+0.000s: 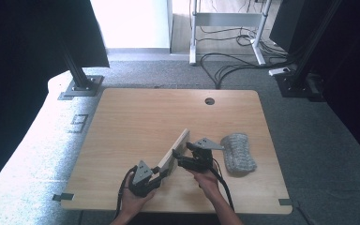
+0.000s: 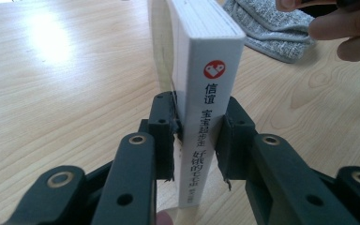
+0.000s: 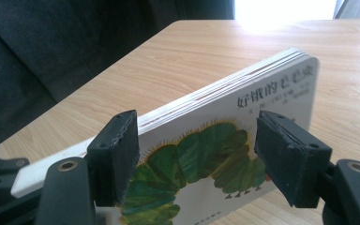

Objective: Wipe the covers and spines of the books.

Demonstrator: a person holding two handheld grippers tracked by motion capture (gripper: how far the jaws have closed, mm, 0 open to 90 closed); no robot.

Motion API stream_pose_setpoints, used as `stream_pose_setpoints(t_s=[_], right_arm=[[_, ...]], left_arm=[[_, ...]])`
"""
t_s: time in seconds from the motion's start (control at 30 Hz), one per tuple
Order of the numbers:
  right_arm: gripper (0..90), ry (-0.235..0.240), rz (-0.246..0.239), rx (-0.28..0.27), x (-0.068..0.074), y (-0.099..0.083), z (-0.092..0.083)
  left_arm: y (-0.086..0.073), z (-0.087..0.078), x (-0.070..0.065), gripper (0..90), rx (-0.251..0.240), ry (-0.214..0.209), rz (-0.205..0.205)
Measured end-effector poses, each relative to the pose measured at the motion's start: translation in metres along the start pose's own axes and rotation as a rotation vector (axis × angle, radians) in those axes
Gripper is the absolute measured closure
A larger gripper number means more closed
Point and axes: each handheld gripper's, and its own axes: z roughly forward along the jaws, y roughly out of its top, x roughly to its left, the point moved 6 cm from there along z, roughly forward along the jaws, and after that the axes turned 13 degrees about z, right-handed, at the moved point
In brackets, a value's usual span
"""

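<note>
Standing edgewise: white caterpillar-cover board book (image 2: 201, 65).

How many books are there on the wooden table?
1. The white board book with a green caterpillar cover stands on edge near the front middle of the light wooden table, its spine clamped in the left tool. None other is visible.

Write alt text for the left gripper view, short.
The left gripper clamps the white spine of a thick board book, which stands on edge above a light wooden table. A grey cloth lies behind it, and fingers of the person's other hand show at the top right.
</note>
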Motion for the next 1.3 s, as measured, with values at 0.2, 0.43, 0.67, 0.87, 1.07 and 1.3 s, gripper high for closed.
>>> stream_pose_setpoints(t_s=[0.2,0.43,0.67,0.87,1.07,1.3], right_arm=[[29.7,0.014,0.048,0.020,0.003,0.005,0.001],[30.0,-0.024,0.036,0.060,0.008,0.006,0.006],[35.8,-0.161,-0.010,0.153,0.015,0.009,0.015],[47.3,-0.212,-0.051,0.190,0.019,0.013,0.020],[57.6,-0.208,-0.067,0.189,0.016,0.014,0.019],[67.8,-0.240,-0.119,0.197,0.012,0.019,0.014]], left_arm=[[0.002,0.001,-0.003,68.5,-0.002,-0.014,0.005],[0.007,0.006,-0.018,65.8,0.000,-0.009,0.060],[0.010,0.009,-0.026,60.8,-0.005,-0.053,0.076],[0.011,0.007,-0.029,53.7,-0.040,-0.132,0.059],[0.009,0.004,-0.027,46.3,-0.074,-0.202,0.040],[0.006,-0.002,-0.010,44.3,-0.112,-0.238,-0.017]])
